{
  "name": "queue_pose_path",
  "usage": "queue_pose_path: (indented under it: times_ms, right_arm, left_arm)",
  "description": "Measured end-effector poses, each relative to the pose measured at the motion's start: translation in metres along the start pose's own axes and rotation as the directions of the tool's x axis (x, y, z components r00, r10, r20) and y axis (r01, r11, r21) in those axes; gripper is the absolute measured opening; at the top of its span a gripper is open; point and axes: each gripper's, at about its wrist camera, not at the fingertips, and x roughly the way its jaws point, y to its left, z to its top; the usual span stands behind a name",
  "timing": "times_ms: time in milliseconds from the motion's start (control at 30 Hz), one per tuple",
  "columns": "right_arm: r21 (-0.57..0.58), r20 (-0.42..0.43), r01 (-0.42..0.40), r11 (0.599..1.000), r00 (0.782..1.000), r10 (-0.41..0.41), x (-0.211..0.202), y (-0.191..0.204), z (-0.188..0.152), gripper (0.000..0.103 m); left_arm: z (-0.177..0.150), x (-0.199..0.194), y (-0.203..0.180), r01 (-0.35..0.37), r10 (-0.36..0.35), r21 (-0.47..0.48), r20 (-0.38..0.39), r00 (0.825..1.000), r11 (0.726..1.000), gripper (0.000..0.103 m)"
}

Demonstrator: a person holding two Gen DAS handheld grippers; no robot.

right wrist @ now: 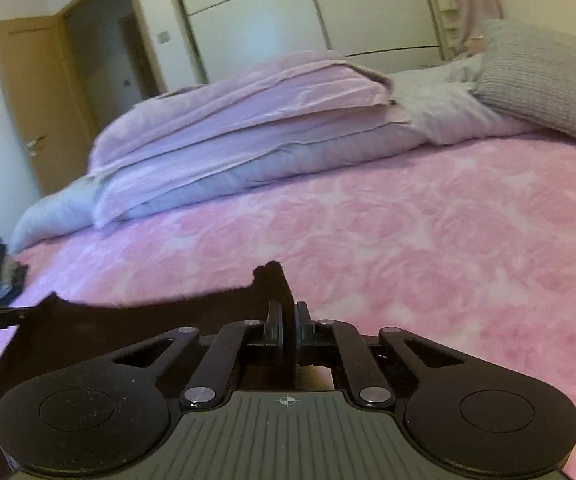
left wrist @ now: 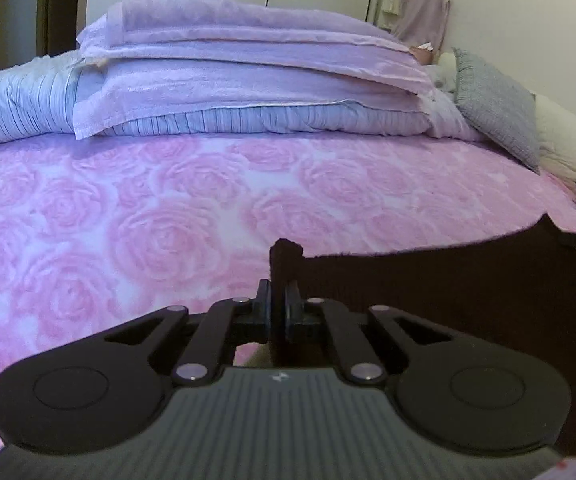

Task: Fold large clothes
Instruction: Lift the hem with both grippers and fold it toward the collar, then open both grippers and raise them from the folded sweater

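The bed point(left wrist: 128, 220), under a pink rose-patterned blanket point(right wrist: 427, 240), fills both wrist views. At its far side lies a stack of folded lilac and striped bedding point(left wrist: 248, 76), with a grey cushion point(left wrist: 495, 108) to the right of it. A wardrobe point(right wrist: 307, 12) and a wooden door point(right wrist: 36, 92) stand behind.

The black garment point(left wrist: 447, 292) hangs stretched over the near part of the blanket, its upper edge running taut between the two grippers. The left gripper point(left wrist: 279, 304) has its fingers pressed together on one corner, a tuft of cloth poking out above them. The right gripper point(right wrist: 286, 320) pinches the opposite corner in the same way, fingers fully closed on fabric.

Each grip appears to hold only a narrow bite near the edge, so pulling the hands apart or jerking upward could likely tear a corner free. Uneven heights between the hands would skew the fold line and leave the cloth bunched.
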Motion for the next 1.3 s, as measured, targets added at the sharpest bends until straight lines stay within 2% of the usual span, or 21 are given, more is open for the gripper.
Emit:
queue_pose_path:
  times_ms: [67, 167, 267, 300, 333, 367, 400, 500, 567, 667, 700, 733, 767, 833, 933, 1000, 1133, 1233, 1300]
  right_arm:
    - [-0.002, -0.025, 0.022, 1.0, 0.999, -0.022, 0.012, -0.002, -0.002, 0.001]
    - [-0.009, -0.074, 0.07, 0.998, 0.995, -0.07, 0.032, -0.005, -0.01, 0.001]
    - [0.004, -0.187, 0.123, 0.992, 0.975, -0.12, 0.056, -0.012, -0.019, 0.002]
    - [0.006, -0.197, 0.141, 0.99, 0.971, -0.137, 0.057, -0.012, -0.02, 0.007]
    - [0.0, -0.197, 0.158, 0.987, 0.968, -0.155, 0.053, -0.01, -0.019, 0.014]
    - [-0.006, -0.189, 0.193, 0.981, 0.963, -0.191, 0.048, -0.007, -0.016, 0.034]
    - [-0.017, -0.167, 0.225, 0.974, 0.96, -0.224, 0.038, -0.002, -0.012, 0.046]
    - [-0.061, -0.083, 0.256, 0.965, 0.962, -0.261, -0.005, 0.023, -0.007, 0.047]
    - [-0.116, -0.038, 0.204, 0.972, 0.977, -0.209, -0.041, 0.047, -0.016, 0.047]
    - [-0.224, -0.051, 0.142, 0.964, 0.986, -0.157, -0.083, 0.085, -0.047, 0.046]
    - [-0.259, -0.062, 0.127, 0.958, 0.987, -0.148, -0.094, 0.095, -0.061, 0.044]
    - [-0.282, -0.081, 0.111, 0.953, 0.987, -0.139, -0.101, 0.103, -0.075, 0.042]
    - [-0.295, -0.102, 0.103, 0.95, 0.985, -0.138, -0.104, 0.107, -0.087, 0.038]
    - [-0.297, -0.149, 0.102, 0.949, 0.977, -0.152, -0.106, 0.11, -0.109, 0.035]
    - [-0.253, -0.234, 0.157, 0.955, 0.948, -0.217, -0.084, 0.093, -0.135, 0.034]
    - [-0.259, -0.203, 0.154, 0.953, 0.956, -0.21, -0.079, 0.09, -0.143, 0.034]
    - [-0.281, -0.218, 0.216, 0.935, 0.934, -0.282, -0.083, 0.104, -0.138, 0.035]
    - [-0.208, -0.219, 0.26, 0.943, 0.927, -0.304, -0.101, 0.114, -0.127, 0.043]
    - [-0.177, -0.209, 0.241, 0.954, 0.938, -0.276, -0.121, 0.125, -0.126, 0.064]
  left_arm:
    - [0.002, 0.013, 0.0, 0.0, 0.0, -0.008, -0.015, 1.0, 1.0, 0.004]
    - [-0.003, 0.036, -0.001, -0.038, 0.038, 0.005, -0.059, 0.998, 0.999, 0.004]
    - [-0.016, 0.06, -0.002, -0.073, 0.077, 0.038, -0.137, 0.988, 0.997, 0.006]
    - [-0.018, 0.059, -0.003, -0.077, 0.082, 0.044, -0.132, 0.988, 0.996, 0.007]
    - [-0.016, 0.055, -0.003, -0.088, 0.093, 0.04, -0.129, 0.987, 0.995, 0.014]
    - [-0.013, 0.05, 0.0, -0.089, 0.091, 0.018, -0.13, 0.987, 0.996, 0.022]
    - [-0.01, 0.042, 0.003, -0.092, 0.09, -0.014, -0.127, 0.988, 0.996, 0.027]
    - [-0.004, 0.001, 0.005, -0.096, 0.09, -0.064, -0.09, 0.992, 0.993, 0.028]
    - [-0.009, -0.037, -0.005, -0.061, 0.058, -0.05, -0.05, 0.997, 0.997, 0.026]
    - [-0.033, -0.088, -0.029, 0.007, -0.007, 0.007, -0.028, 1.0, 1.0, 0.025]
    - [-0.043, -0.1, -0.037, 0.032, -0.031, 0.032, -0.031, 0.999, 0.999, 0.022]
    - [-0.056, -0.111, -0.046, 0.051, -0.049, 0.063, -0.038, 0.998, 0.997, 0.016]
    - [-0.068, -0.118, -0.054, 0.052, -0.048, 0.089, -0.049, 0.998, 0.995, 0.013]
    - [-0.09, -0.119, -0.063, 0.049, -0.037, 0.122, -0.096, 0.995, 0.991, 0.013]
    - [-0.114, -0.1, -0.057, -0.009, 0.017, 0.056, -0.149, 0.989, 0.998, 0.01]
    - [-0.114, -0.101, -0.058, -0.029, 0.031, 0.017, -0.131, 0.991, 0.999, 0.01]
    - [-0.107, -0.109, -0.072, -0.102, 0.102, 0.008, -0.157, 0.982, 0.995, 0.01]
    - [-0.106, -0.13, -0.083, -0.124, 0.118, -0.023, -0.169, 0.979, 0.992, 0.011]
    - [-0.109, -0.15, -0.093, -0.13, 0.122, -0.035, -0.173, 0.977, 0.991, 0.014]
